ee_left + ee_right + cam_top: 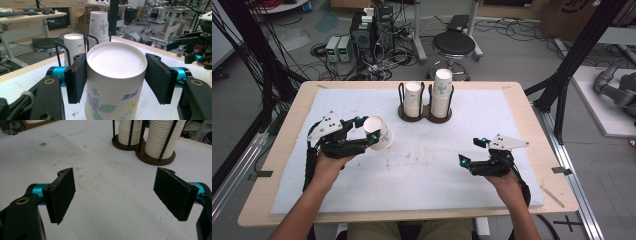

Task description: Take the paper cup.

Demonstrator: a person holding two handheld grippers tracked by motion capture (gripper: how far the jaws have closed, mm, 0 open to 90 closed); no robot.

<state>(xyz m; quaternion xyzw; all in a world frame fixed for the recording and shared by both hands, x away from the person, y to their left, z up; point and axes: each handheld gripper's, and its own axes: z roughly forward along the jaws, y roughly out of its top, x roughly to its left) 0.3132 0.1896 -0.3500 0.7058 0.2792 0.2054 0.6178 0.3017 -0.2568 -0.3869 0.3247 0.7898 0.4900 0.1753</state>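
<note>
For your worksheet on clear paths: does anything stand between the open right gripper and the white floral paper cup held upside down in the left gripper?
Nothing visible does. Between the right gripper and the paper cup lies bare white mat.

cup (113,82): matt white paper, printed flowers, in my left gripper (116,76)
pads (77,77): rough black foam
table cover (105,195): matt white, stained
cup holder (425,114): dark wood base at 12 o'clock, thin black metal rods
</note>
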